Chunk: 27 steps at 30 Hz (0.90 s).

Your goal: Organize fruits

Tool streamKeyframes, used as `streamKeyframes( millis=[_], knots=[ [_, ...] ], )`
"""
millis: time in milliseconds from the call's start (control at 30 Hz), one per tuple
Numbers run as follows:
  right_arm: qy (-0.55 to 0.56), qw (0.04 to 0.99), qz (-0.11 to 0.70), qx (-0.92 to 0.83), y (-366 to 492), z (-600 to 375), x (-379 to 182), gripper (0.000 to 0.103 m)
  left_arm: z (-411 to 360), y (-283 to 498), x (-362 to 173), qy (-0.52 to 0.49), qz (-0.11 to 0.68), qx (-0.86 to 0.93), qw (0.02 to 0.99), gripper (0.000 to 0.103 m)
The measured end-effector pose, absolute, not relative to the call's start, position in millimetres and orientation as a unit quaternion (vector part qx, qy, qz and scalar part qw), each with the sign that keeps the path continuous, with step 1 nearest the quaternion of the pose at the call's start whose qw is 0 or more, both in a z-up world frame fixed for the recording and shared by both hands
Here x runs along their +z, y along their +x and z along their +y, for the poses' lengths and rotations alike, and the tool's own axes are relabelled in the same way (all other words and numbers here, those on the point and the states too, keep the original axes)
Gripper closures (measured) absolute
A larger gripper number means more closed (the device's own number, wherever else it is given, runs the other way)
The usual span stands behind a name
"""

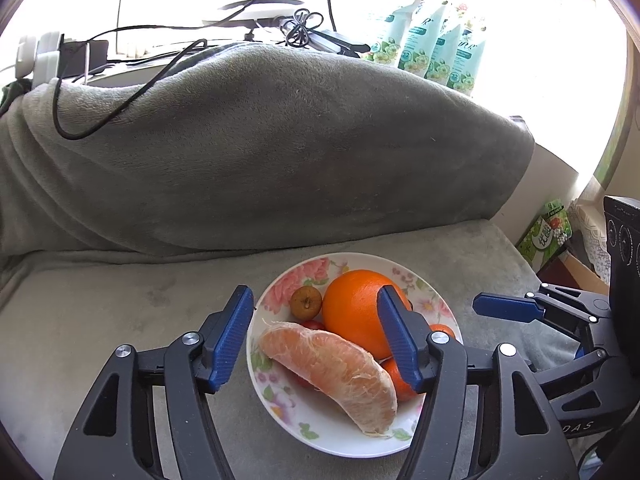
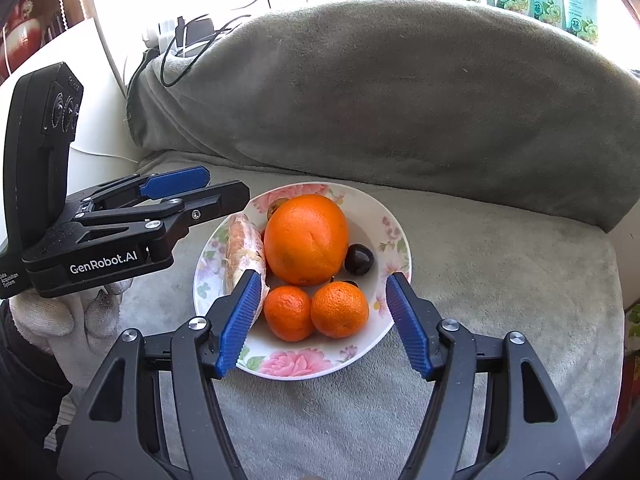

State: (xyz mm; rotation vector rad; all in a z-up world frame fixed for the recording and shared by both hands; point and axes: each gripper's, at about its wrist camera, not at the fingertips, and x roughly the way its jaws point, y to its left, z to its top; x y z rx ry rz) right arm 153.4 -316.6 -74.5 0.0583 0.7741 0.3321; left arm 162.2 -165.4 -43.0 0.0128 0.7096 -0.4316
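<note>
Fruit sits heaped on a flowered plate (image 2: pixel 394 240) resting on a grey blanket-covered seat (image 2: pixel 500 280). A big orange (image 2: pixel 306 238) fills the middle, with a peeled pomelo wedge (image 1: pixel 332 364) lying against its side, two small tangerines (image 2: pixel 340 309) touching one another at the near edge, a dark cherry (image 2: pixel 359 259) just beside the orange, and a small brown fruit (image 1: pixel 306 301) toward the back. The left tongs (image 1: pixel 316 338) are spread wide and grip nothing, one finger outside the plate's rim and the other over the big orange, the pomelo wedge lying between them. The right tongs (image 2: pixel 320 320) are likewise released and empty, straddling the two tangerines at the plate's near side. Behind the plate rises a grey draped cushion (image 1: pixel 280 152), with black cables (image 1: pixel 100 120) trailing over it.
</note>
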Motion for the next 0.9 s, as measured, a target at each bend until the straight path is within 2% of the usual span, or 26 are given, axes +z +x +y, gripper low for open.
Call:
streamKeyframes(
  millis=[67,133,300,567,633,900],
  knots=[
    [0.029,0.914,0.374,0.157,151.4,-316.9,-74.0,0.034,-162.7,159.0,-42.4,0.005,0.345,-0.207,0.915,0.036],
    [0.031,0.917,0.368,0.152,147.5,-317.8,-72.8,0.022,-159.4,154.7,-41.6,0.002,0.344,-0.205,0.916,0.036],
    [0.03,0.925,0.352,0.138,135.4,-318.3,-67.9,0.015,-155.1,141.5,-39.9,0.002,0.342,-0.201,0.918,0.035],
    [0.03,0.937,0.332,0.103,118.5,-321.3,-61.9,0.012,-148.9,114.5,-35.3,0.001,0.331,-0.193,0.924,0.028],
    [0.031,0.94,0.328,0.091,113.8,-323.4,-61.6,0.012,-147.5,106.6,-33.4,0.0,0.324,-0.187,0.927,0.022],
    [0.033,0.947,0.316,0.039,98.1,-328.0,-59.2,0.012,-144.8,84.4,-30.9,0.002,0.315,-0.174,0.933,0.022]
  ],
)
